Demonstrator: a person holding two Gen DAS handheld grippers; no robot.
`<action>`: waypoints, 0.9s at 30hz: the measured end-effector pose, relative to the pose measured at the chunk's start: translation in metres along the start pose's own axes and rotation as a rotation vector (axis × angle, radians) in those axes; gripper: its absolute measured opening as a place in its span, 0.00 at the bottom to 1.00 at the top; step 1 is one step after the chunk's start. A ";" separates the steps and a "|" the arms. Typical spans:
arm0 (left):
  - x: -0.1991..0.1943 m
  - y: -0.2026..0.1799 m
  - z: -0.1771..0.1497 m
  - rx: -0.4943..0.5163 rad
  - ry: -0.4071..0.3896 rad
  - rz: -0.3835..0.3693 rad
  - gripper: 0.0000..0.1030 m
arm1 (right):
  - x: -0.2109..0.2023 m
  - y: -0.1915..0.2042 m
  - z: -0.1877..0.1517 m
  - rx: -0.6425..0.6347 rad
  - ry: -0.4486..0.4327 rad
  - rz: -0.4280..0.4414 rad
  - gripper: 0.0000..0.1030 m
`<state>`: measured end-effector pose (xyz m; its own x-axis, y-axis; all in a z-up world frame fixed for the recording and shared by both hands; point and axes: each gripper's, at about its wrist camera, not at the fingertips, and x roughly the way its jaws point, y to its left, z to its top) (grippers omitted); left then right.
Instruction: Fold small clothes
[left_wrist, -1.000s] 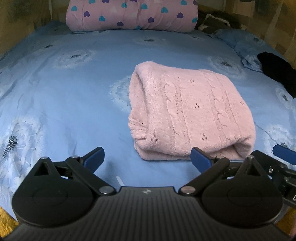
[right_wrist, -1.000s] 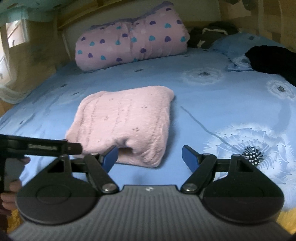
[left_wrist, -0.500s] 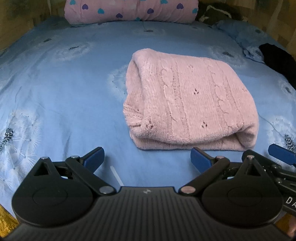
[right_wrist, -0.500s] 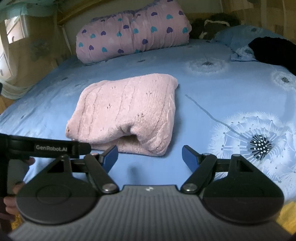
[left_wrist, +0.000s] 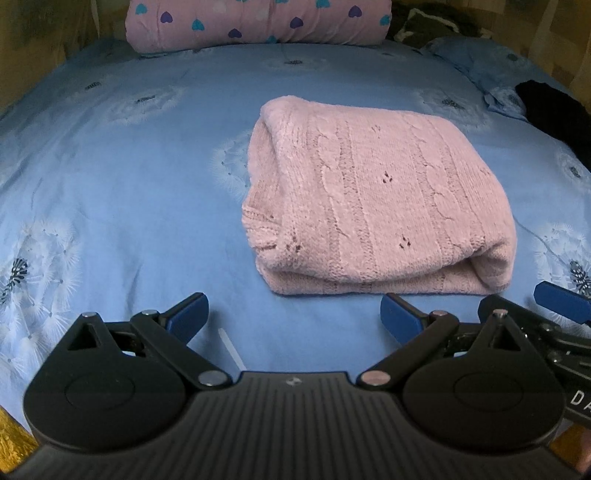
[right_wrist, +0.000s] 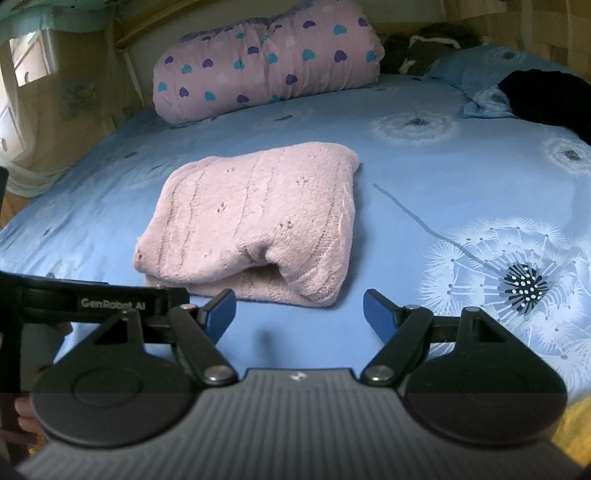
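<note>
the pink cable-knit sweater lies folded into a thick rectangular bundle near the middle of the blue dandelion-print bedsheet, just ahead of both tools. it looks soft, bulky and light, a loose chunky knit that should squash under a pinch and sag if lifted by one corner, so i'd judge the layers could slide apart. the safest hold seems to be the near edge, where the rounded fold shows a gap a finger could slip under, taking all layers together.

the left gripper hovers just short of that edge, jaws spread wide, holding nothing. the right gripper does the same, wide and empty, close beside the left.

well behind sits a rolled pink quilt with heart print by the headboard, and a black garment lies far off on the right. neither stands in the way.
</note>
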<state>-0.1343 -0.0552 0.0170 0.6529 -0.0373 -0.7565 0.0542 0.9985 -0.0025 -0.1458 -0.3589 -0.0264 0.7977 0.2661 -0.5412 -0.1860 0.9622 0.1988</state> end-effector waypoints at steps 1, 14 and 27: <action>0.000 0.000 0.000 0.001 0.000 0.001 0.98 | 0.000 0.000 0.000 0.000 0.000 0.000 0.75; 0.003 0.000 -0.001 0.002 0.005 0.006 0.98 | 0.000 0.001 -0.001 0.001 0.002 0.000 0.75; 0.006 0.000 -0.003 0.003 0.016 0.001 0.98 | 0.001 0.002 -0.001 -0.002 0.002 0.003 0.75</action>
<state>-0.1329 -0.0557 0.0107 0.6405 -0.0360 -0.7671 0.0557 0.9984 -0.0004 -0.1458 -0.3570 -0.0275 0.7959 0.2688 -0.5425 -0.1893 0.9616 0.1987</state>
